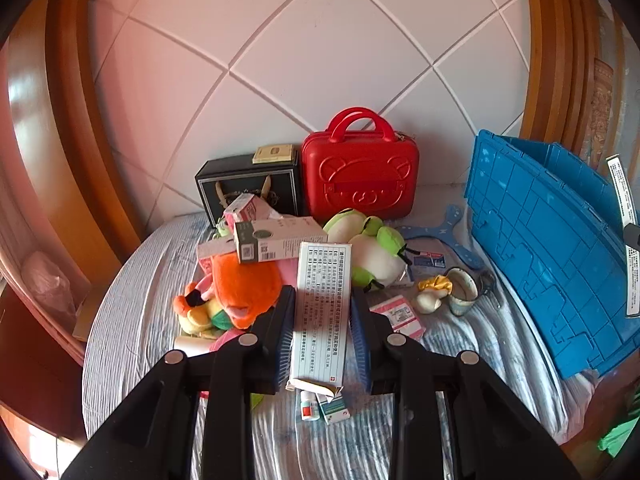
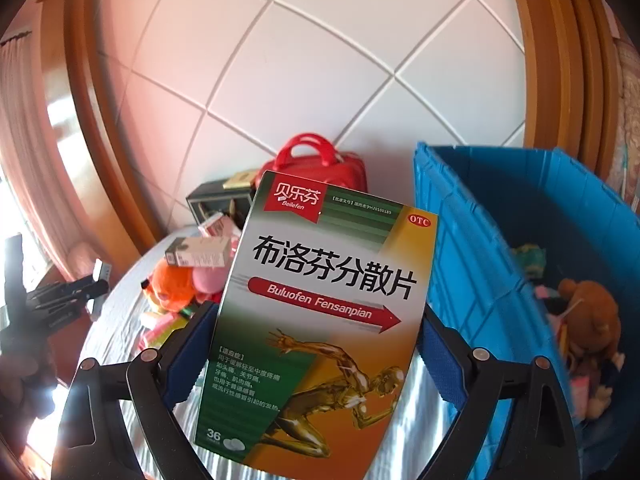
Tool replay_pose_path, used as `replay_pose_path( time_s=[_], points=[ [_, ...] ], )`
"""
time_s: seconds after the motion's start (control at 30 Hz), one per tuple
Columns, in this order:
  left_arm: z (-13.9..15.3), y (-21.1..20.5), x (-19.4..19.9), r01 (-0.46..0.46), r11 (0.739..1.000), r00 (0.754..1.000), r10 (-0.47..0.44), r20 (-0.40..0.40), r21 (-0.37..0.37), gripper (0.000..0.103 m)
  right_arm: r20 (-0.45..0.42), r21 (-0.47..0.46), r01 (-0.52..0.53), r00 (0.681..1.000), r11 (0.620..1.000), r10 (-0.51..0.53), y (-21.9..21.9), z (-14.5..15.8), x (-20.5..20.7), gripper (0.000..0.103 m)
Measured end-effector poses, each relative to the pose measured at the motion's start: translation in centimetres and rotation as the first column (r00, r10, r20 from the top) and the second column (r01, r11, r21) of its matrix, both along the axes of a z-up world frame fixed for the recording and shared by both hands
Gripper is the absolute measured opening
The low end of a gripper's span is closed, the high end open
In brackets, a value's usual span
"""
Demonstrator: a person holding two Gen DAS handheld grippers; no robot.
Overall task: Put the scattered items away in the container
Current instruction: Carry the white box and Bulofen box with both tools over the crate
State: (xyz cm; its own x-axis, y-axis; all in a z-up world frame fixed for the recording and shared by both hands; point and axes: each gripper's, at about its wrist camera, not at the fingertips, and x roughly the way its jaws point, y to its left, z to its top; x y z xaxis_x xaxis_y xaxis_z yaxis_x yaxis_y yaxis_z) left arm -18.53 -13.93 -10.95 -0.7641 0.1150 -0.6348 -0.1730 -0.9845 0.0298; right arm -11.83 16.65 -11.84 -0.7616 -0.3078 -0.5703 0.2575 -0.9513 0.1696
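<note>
My left gripper (image 1: 322, 296) is shut on a long white medicine box (image 1: 322, 320) covered in small print, held above the striped bed sheet (image 1: 136, 320). My right gripper (image 2: 320, 312) is shut on a green and orange medicine box (image 2: 320, 320), which fills the middle of the right wrist view. The blue plastic crate (image 2: 480, 240) stands just to its right, with a brown plush toy (image 2: 588, 320) and other items inside. In the left wrist view the crate (image 1: 540, 248) stands at the right. The scattered pile includes an orange plush (image 1: 240, 288) and a frog plush (image 1: 372, 248).
A red bear case (image 1: 360, 176) and a black box (image 1: 248, 192) stand against the white headboard. A grey-green carton (image 1: 276, 240), an enamel cup (image 1: 462, 290), a blue boomerang shape (image 1: 448, 232) and a small bottle (image 1: 310, 406) lie on the bed. Wooden frames flank both sides.
</note>
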Motion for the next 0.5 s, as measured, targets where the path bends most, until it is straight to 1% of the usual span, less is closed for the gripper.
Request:
replay_pose_path(
  time_s=[0.17,0.27,0.5],
  points=[
    [2.5,3.3,-0.6,0.019,1.0,0.999,-0.019,-0.04,-0.008,0.026,-0.05,-0.023,-0.004,0.999,1.0,0.002,2.8,2.6,0.2,0.094],
    [3.8,5.5,-1.0,0.023,1.0,0.998,-0.023,-0.063,-0.01,0.026,-0.077,-0.044,-0.006,0.997,0.999,0.003,4.8,3.8,0.3,0.094],
    [6.3,11.5,-2.1,0.07,0.997,0.992,-0.071,-0.105,-0.016,0.026,-0.129,-0.064,0.011,0.991,0.998,-0.019,10.0,6.1,0.1,0.094]
  ],
)
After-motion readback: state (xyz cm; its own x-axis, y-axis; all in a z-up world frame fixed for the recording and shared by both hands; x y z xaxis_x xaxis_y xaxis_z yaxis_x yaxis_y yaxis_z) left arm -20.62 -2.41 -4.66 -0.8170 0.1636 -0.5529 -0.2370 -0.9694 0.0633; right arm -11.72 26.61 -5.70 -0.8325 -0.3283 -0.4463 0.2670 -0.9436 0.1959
